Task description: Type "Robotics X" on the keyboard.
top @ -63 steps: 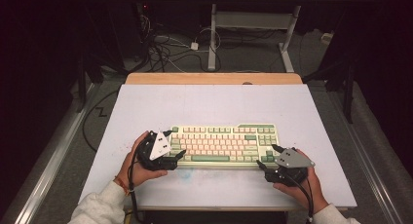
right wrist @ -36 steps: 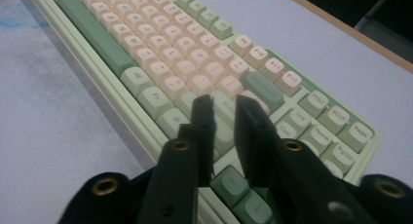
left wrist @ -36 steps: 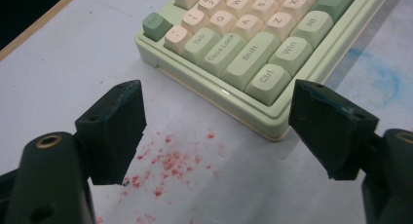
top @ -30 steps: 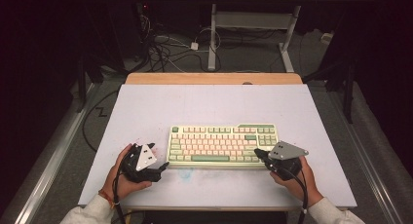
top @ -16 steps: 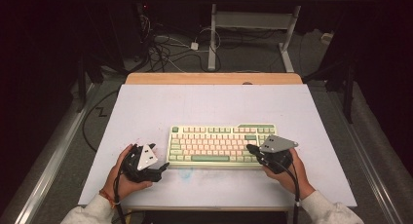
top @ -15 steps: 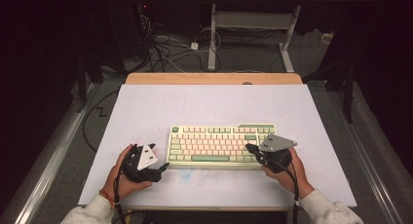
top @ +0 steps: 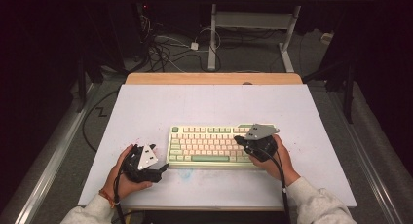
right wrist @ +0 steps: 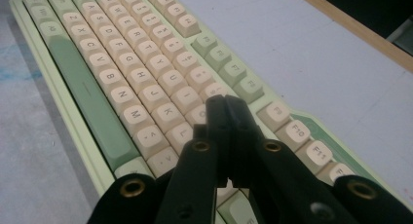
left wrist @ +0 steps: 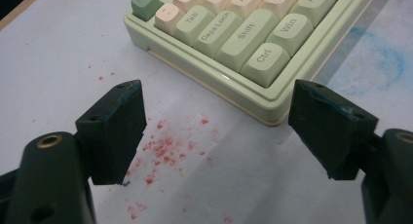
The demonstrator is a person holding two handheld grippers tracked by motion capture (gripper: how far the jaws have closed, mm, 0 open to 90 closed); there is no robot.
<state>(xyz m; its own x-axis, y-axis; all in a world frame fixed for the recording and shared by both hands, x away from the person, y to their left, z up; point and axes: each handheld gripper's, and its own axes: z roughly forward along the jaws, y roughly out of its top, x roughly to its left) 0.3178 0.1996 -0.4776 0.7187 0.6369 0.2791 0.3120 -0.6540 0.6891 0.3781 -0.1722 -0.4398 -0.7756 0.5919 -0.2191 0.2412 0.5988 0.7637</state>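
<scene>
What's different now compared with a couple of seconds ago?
The right gripper, jaws shut with nothing between them, slid from the keyboard's right end inward over the keys. The left gripper, jaws open, pulled back off the keyboard's left end onto the white table. The keyboard has stayed put.

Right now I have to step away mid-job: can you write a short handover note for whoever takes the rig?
Left claw: open, holding nothing, resting on the white tabletop off the left end of the pale green and cream keyboard, beside the Ctrl corner.
Right claw: shut, empty, tips over the right-hand letter keys.
Done: cannot tell whether any key has been pressed.
Left: probably pressing keys with the shut tips.
</scene>
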